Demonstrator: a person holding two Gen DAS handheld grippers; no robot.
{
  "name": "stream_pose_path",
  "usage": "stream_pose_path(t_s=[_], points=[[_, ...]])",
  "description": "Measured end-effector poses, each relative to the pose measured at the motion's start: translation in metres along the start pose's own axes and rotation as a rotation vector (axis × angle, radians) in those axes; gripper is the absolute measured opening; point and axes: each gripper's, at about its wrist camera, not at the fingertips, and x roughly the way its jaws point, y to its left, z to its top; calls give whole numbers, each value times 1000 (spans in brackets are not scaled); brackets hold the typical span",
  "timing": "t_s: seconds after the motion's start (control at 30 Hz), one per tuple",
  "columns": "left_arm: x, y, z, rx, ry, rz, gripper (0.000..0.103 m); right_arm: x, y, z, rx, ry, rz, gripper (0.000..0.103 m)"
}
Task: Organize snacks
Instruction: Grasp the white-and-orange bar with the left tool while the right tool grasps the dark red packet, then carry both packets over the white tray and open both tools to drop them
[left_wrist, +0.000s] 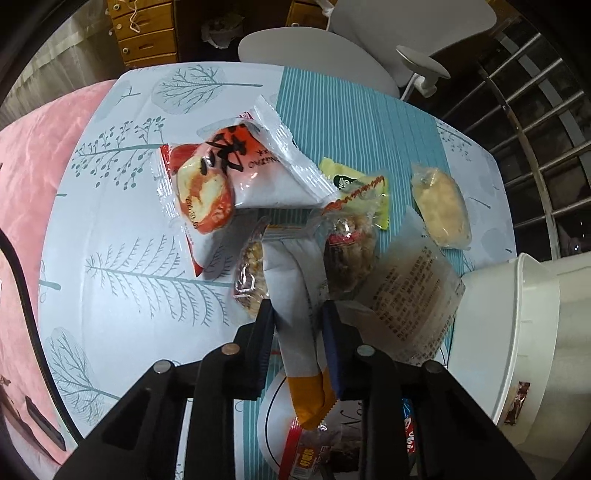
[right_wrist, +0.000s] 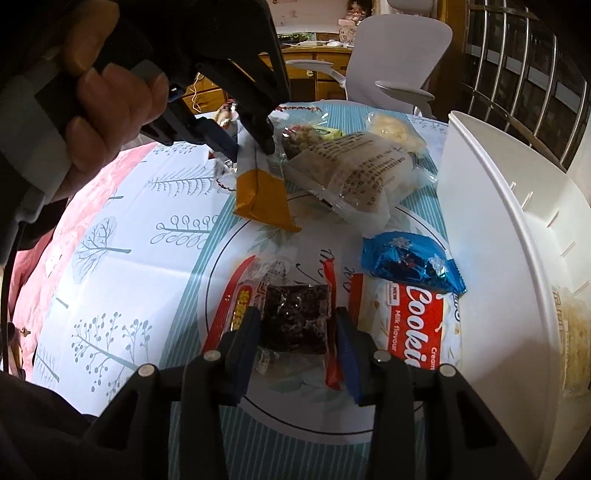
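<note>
My left gripper is shut on a long white-and-orange snack packet, whose orange end hangs toward the camera. The right wrist view shows that left gripper, held by a hand, pinching the same packet over the far edge of a white plate. My right gripper is shut on a dark snack in a clear, red-edged wrapper that lies on the plate. That wrapper also shows at the bottom of the left wrist view.
A tall white bin stands at the right. A blue foil packet and a cookie packet lie on the plate. A clear printed bag, red-and-white packets and a pale pastry lie further back. A grey chair stands behind the table.
</note>
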Motion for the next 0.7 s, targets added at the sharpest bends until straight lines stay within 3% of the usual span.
stream_pose_path(t_s=[0.33, 0.37, 0.4, 0.43, 0.7], points=[[-29, 10, -13, 17, -10, -47, 14, -4, -3, -2, 5, 35, 9, 39], [-32, 10, -15, 17, -13, -49, 14, -5, -3, -3, 5, 38, 12, 34], [-35, 11, -16, 19, -13, -48, 14, -9, -4, -2, 5, 18, 11, 21], [-37, 11, -18, 19, -19, -51, 14, -13, -3, 0, -10, 3, 15, 19], [-73, 11, -36, 37, -76, -90, 14, -20, -5, -3, 1, 25, 38, 12]])
